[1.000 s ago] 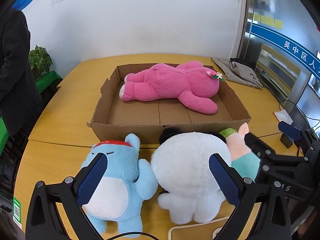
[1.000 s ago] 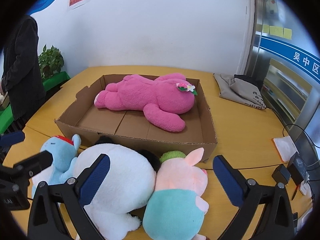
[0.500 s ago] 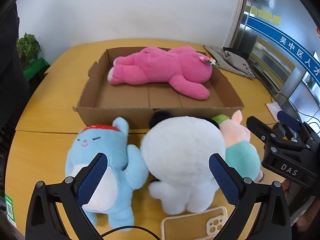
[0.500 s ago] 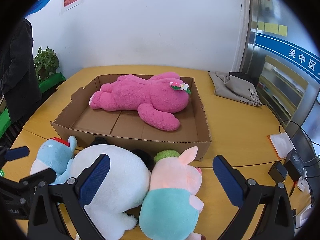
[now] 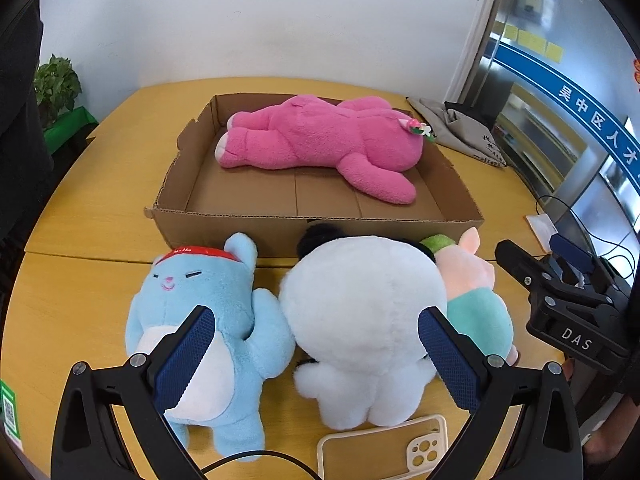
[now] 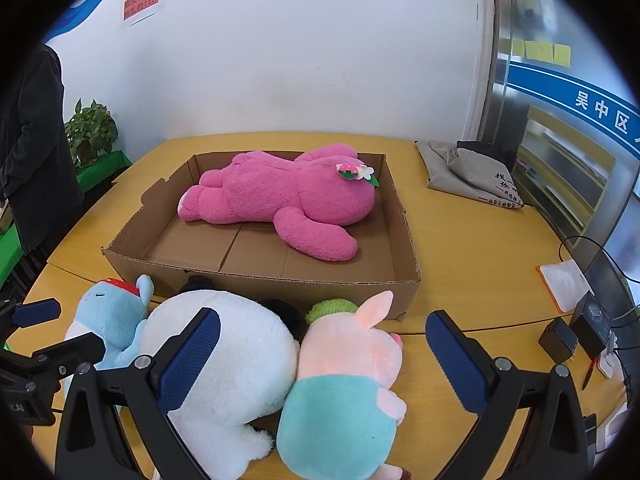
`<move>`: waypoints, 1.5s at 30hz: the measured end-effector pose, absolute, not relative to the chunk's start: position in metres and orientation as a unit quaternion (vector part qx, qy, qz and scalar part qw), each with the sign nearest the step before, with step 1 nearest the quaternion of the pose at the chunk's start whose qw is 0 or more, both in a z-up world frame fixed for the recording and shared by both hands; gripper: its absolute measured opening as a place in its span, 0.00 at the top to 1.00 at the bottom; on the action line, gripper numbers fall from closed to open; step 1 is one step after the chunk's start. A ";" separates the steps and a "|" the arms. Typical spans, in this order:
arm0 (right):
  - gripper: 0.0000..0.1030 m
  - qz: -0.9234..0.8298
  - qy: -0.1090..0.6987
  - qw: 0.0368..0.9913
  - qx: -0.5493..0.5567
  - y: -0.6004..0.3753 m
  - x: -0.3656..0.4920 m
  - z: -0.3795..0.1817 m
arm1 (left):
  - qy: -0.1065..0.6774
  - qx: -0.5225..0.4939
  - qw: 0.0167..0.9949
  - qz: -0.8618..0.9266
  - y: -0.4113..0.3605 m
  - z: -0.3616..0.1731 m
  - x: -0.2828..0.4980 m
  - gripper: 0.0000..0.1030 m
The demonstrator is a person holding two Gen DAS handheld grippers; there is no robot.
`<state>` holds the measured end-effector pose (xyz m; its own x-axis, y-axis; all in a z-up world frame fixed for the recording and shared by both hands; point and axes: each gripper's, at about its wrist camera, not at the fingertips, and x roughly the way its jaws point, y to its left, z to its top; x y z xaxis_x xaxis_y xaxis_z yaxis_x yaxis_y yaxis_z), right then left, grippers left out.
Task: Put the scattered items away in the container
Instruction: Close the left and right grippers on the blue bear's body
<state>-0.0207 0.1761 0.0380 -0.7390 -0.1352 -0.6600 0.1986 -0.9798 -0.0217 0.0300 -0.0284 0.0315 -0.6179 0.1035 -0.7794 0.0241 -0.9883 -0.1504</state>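
On the left, the blue plush [image 5: 200, 320] lay on its back on the surface [image 5: 80, 216], head toward the cardboard box [image 5: 312, 224] and feet toward the camera, so its long axis ran straight at the box's near wall. The left gripper [image 5: 316, 354] hovered above it and its neighbour with its pads wide apart, holding nothing. One pad sat over the blue belly, the other over the flank of the white plush [image 5: 360, 320]. A closing squeeze from there would likely have pinched both toys, or dragged the blue arm pressed against the white body.

The white plush lay face-down in the middle, its black ears touching the box wall and its axis likewise toward the box. It was bulky and soft, so a shallow bite could have slipped off. A phone case [image 5: 384, 444] lay just by its feet and might have been swept along.

To the right, the pink-and-teal plush [image 6: 344, 380] lay pressed against the white one, head toward the box. The right gripper [image 6: 324, 360], also spread open and empty, straddled it.

Inside the box, the pink bear [image 6: 280, 200] lay crosswise along the far wall, leaving the near strip free. The near wall could have caught a toy carried low.
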 end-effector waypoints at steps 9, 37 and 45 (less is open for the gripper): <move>0.00 -0.929 0.042 0.091 0.356 0.181 -0.022 0.033 | -0.055 -0.434 0.003 0.899 -0.024 0.028 0.029 0.00; 0.00 -0.838 0.050 0.305 0.450 0.064 0.019 -0.006 | -0.107 -0.465 -0.023 0.879 -0.149 -0.018 0.048 0.00; 0.00 -0.785 0.043 0.350 0.510 -0.003 0.031 -0.053 | -0.124 -0.508 0.015 0.852 -0.169 -0.040 0.004 0.01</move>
<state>0.0306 -0.0025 -0.0528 -0.2361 -0.5054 -0.8300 0.5925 -0.7518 0.2892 0.0037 -0.1692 -0.0399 -0.4826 0.1515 -0.8626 0.1009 -0.9687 -0.2266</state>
